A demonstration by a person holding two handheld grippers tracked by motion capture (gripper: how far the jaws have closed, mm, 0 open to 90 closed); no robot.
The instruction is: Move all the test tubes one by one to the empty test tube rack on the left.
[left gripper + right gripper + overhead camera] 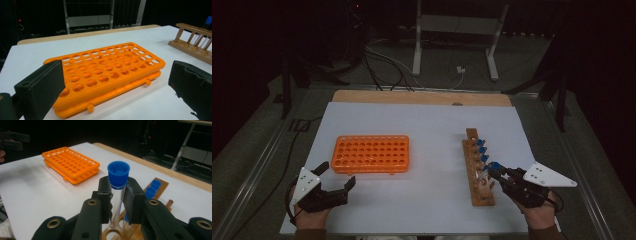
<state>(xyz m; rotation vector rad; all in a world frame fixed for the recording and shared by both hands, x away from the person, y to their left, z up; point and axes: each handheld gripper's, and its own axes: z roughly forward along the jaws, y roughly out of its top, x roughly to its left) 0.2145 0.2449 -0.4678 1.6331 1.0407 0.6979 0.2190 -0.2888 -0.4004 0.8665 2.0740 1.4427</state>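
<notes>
Two jaws of right gripper [117, 195] clamped on blue-capped test tube [117, 187], lower end just above wooden rack [478, 172]. Left gripper [333, 176] spread wide, grasping nothing, near orange tube rack [371, 154] on white table [427, 130].

- Test tube [117, 195]: clear wall partly covered by the two black pads of the right gripper [119, 192]; lower end cut off by the bottom edge of the right gripper view.
- Wooden rack [192, 45]: cut off by the right edge of the left gripper view; its tubes blurred.
- Same rack in the high view: near holes hidden behind the right gripper.
- Left gripper [112, 82]: both jaws run out of frame.
- Room beyond the table [422, 115]: too dark to tell.
</notes>
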